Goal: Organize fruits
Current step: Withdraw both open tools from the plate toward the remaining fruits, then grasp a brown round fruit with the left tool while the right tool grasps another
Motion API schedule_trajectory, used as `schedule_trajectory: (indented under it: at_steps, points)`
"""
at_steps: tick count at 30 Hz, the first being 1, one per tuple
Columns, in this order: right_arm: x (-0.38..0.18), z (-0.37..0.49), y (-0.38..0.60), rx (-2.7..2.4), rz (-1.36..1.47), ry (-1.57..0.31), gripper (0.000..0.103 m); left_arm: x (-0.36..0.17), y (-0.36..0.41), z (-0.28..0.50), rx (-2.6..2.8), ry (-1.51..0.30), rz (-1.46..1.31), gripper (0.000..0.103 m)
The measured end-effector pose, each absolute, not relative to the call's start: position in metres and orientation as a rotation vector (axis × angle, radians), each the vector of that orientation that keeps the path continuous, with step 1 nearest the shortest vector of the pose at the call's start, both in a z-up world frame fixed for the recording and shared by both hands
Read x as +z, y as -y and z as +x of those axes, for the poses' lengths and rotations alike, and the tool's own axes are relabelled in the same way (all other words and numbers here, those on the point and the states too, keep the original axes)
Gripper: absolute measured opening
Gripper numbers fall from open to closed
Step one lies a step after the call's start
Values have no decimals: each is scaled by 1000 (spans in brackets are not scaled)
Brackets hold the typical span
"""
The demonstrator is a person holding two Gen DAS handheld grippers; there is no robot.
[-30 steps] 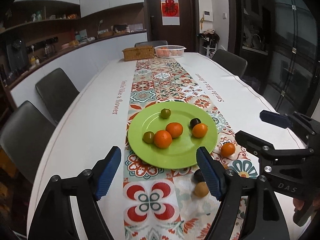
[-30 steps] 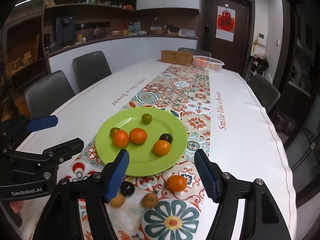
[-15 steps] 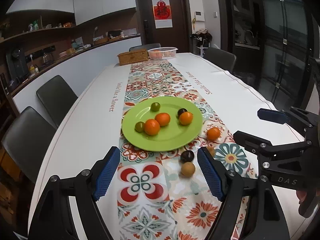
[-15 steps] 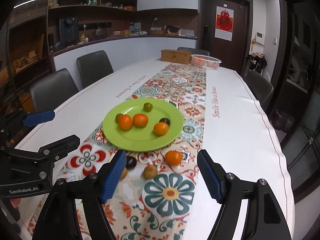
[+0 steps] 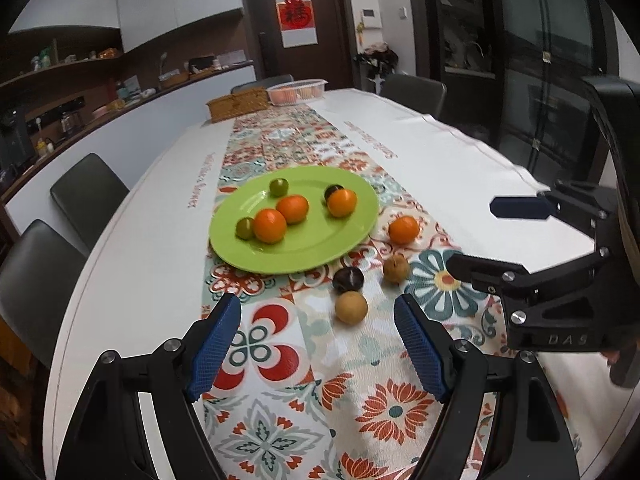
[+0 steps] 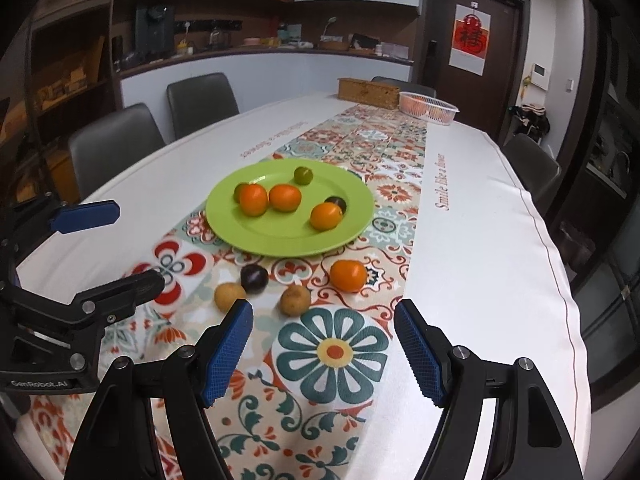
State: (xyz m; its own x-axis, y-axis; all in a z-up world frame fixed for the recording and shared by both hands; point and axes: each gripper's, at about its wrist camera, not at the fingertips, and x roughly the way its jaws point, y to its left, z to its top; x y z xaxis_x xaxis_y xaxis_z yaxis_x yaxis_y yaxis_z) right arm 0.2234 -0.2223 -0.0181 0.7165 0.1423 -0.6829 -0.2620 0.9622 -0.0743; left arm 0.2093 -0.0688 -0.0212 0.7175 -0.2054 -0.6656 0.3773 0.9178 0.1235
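Left wrist view: the left gripper [image 5: 318, 344] hangs above the patterned table runner [image 5: 280, 420] with its blue pads spread wide and nothing between them. A green plate [image 5: 304, 256] on the runner carries three oranges, two green fruits and one dark fruit. Off the plate, near its edge, lie a loose orange [image 5: 404, 230], a dark plum [image 5: 348, 279] and two brown fruits [image 5: 351, 308]. The right gripper [image 5: 472, 236] shows at the right edge, jaws apart and empty.

Right wrist view: the right gripper [image 6: 324, 346] is spread wide and empty above the runner's large flower print. The loose orange [image 6: 348, 275], plum [image 6: 254, 278] and brown fruits [image 6: 295, 300] lie between its pads and the plate [image 6: 280, 240]. The left gripper [image 6: 116, 246] shows at the left, also apart and empty.
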Motion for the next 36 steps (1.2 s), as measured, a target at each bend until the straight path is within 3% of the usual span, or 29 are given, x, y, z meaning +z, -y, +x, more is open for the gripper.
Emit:
schedule_trajectory:
  at_steps: [6, 13, 31, 36]
  points:
    - [-37, 236, 219, 261, -230, -781, 73, -43, 73, 223, -349, -755, 279, 71]
    - [-59, 254, 212, 317, -250, -832, 62, -62, 77, 238, -398, -816, 279, 63]
    - [-82, 281, 200, 370, -253, -871, 47, -83, 86, 264, -473, -897, 268, 47]
    - [-83, 286, 198, 374, -229, -872, 44, -86, 87, 268, -482, -914, 251, 38]
